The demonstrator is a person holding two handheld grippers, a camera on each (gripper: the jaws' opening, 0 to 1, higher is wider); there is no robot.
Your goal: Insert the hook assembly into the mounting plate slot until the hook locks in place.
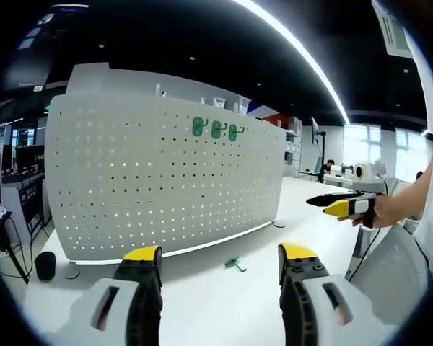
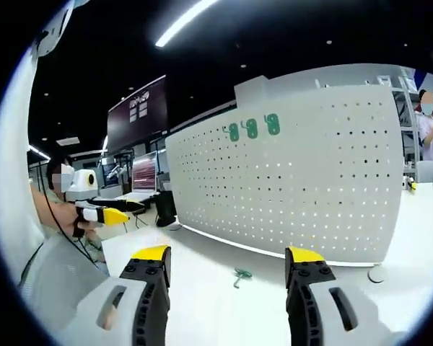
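In the left gripper view, the left gripper (image 1: 220,277) is released, its yellow-tipped jaws standing wide apart with nothing between them. A small green hook (image 1: 234,264) lies loose on the white worktop (image 1: 202,303), ahead of the jaws and roughly in line with the gap between them, well short of the pegboard (image 1: 159,180) that stands upright behind it. Three more green hooks (image 1: 215,130) already hang in a row near the top of that board. The right gripper (image 1: 339,204) comes in from the right, held up off the worktop; I cannot tell from here whether it is parted. The hook looks light, stiff and thin, probably plastic, so it should lift easily but may skid or twist if pinched at its curled end; the straight shank seems the safer place to hold it. In the right gripper view, the right gripper (image 2: 229,281) is also released and empty, and the hook (image 2: 240,274) lies on the worktop (image 2: 216,310) just ahead of the gap, nearer the left jaw. The pegboard (image 2: 296,173) rises beyond it with the hanging hooks (image 2: 252,128) up high. The left gripper (image 2: 108,211) shows at the left edge.
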